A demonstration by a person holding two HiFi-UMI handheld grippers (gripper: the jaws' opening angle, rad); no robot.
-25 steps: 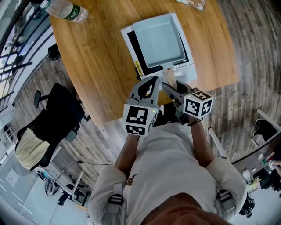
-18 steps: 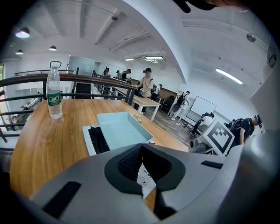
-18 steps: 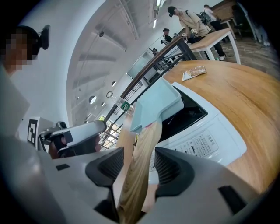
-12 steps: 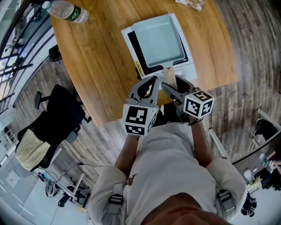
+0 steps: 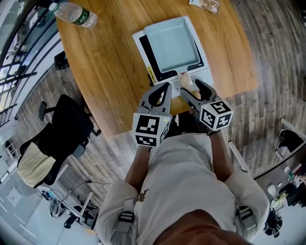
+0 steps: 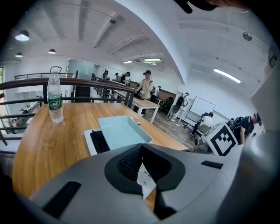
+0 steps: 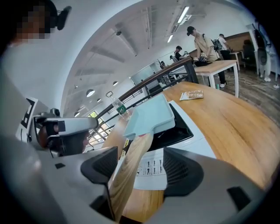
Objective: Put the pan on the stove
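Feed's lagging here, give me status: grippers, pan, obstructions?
Left gripper shut. Right gripper just opened, handle between jaws. Pan on stove. Nothing blocking.

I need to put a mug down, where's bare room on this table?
The table is barest between the water bottle and the stove. A narrower strip runs right of the stove, this side of the snack packet. Crowded: the near edge, around the pan handle.

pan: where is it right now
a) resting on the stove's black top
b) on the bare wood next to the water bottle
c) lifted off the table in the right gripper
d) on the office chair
a: the pan sits on the black top of the stove. The right gripper has just been opening its jaws, which stand apart round the wooden handle without clamping it.
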